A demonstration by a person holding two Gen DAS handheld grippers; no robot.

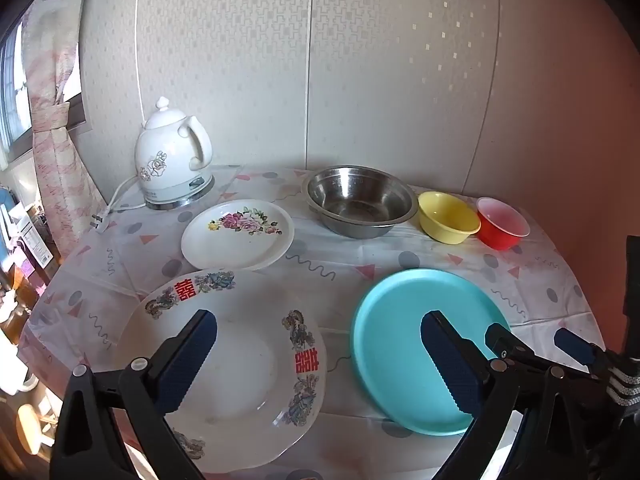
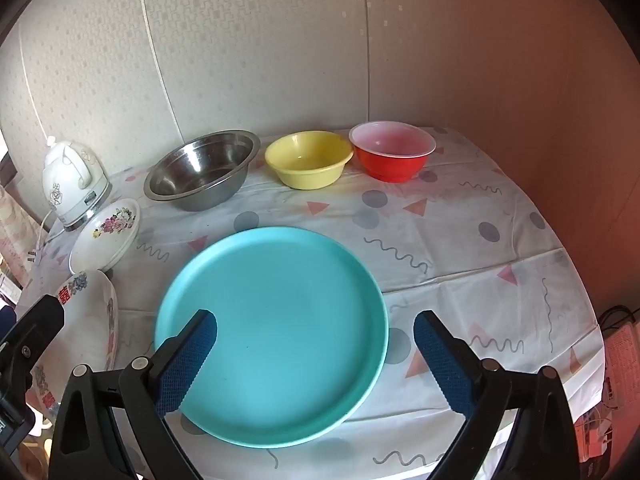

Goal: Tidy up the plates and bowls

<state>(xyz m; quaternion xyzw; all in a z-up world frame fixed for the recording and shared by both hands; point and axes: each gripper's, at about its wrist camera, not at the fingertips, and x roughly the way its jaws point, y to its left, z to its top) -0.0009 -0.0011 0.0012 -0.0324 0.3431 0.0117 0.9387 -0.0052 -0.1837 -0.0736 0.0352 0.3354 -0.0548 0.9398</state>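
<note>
Both my grippers hang above the table with jaws wide apart and nothing between them: my left gripper over the big dragon plate, my right gripper over the turquoise plate. The three bowls stand in a row at the back. I think I should take the turquoise plate by its near rim, gripping deep so it does not tilt.

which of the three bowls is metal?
The steel bowl, leftmost and largest in the back row, next to the kettle. The yellow bowl and red bowl are coloured, not shiny.
</note>
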